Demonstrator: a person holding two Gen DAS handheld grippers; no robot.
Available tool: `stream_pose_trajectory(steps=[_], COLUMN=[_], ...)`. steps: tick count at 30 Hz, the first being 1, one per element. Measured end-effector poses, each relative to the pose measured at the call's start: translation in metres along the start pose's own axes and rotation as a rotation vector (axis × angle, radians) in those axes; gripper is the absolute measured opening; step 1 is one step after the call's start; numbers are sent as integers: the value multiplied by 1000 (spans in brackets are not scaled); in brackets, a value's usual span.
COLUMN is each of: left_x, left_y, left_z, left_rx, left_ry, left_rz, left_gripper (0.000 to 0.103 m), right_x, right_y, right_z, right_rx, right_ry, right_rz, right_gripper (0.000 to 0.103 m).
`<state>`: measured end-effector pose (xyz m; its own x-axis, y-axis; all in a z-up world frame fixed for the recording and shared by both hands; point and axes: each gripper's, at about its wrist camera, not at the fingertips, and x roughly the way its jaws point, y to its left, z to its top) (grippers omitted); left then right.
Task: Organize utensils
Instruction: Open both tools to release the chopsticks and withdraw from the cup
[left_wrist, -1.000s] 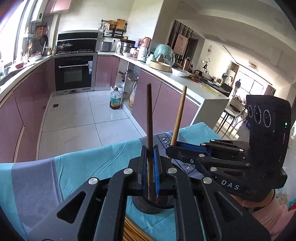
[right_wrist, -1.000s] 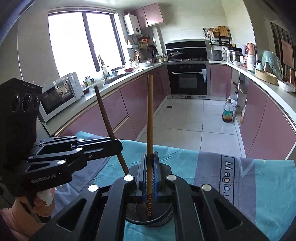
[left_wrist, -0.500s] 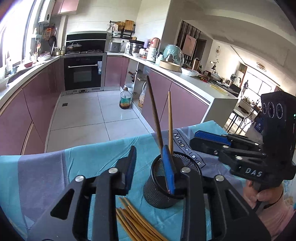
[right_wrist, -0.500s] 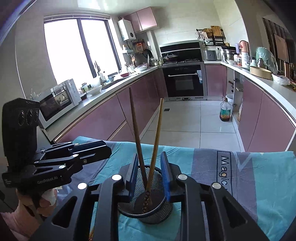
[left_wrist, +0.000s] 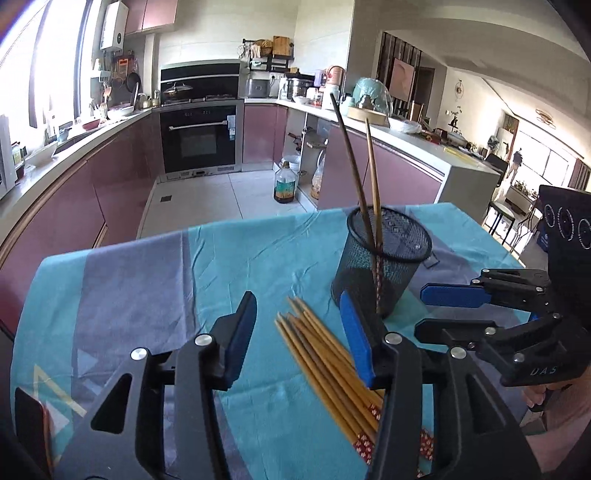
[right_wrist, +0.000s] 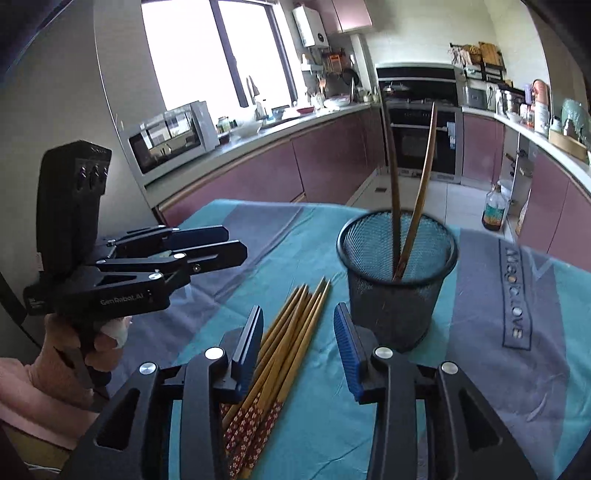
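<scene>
A black mesh cup (left_wrist: 384, 258) stands on the blue tablecloth and holds two chopsticks (left_wrist: 364, 173), one dark and one light; it also shows in the right wrist view (right_wrist: 397, 273). A bundle of several wooden chopsticks (left_wrist: 325, 354) lies flat on the cloth beside the cup, also in the right wrist view (right_wrist: 284, 347). My left gripper (left_wrist: 299, 332) is open and empty above the bundle's tips. My right gripper (right_wrist: 297, 343) is open and empty over the bundle, and it shows from the side in the left wrist view (left_wrist: 436, 310).
The table with the blue and grey cloth (left_wrist: 155, 273) stands in a kitchen. Purple cabinets and counters run behind it, with an oven (left_wrist: 201, 138) at the back. An oil bottle (left_wrist: 284, 184) stands on the tiled floor. The left gripper shows at the left of the right wrist view (right_wrist: 207, 243).
Both grippers let go of one chopstick each into the cup, opened, and drew back and down toward the bundle on the cloth.
</scene>
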<state>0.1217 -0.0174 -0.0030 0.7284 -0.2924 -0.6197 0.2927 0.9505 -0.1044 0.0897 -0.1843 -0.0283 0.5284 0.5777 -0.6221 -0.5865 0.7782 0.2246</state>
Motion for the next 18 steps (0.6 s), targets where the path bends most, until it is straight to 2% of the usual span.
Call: stream_pose_trajectory(steps=[4, 7, 11, 18], left_x=[9, 17, 23, 32], left_y=[6, 9, 8, 0], left_z=[-34, -50, -62, -71], left_rx=[-22, -45, -53, -59], left_ry=[73, 107, 126, 162], left_rz=[-1, -3, -4, -30], left_gripper=[47, 47, 47, 48], right_x=[29, 43, 53, 46], right_y=[4, 11, 11, -5], right_z=[-21, -27, -32, -38], right_rx=[22, 7, 13, 106], right_ry=[101, 141, 168, 152], right_rz=[12, -1, -38, -49], right_gripper=[34, 31, 26, 25])
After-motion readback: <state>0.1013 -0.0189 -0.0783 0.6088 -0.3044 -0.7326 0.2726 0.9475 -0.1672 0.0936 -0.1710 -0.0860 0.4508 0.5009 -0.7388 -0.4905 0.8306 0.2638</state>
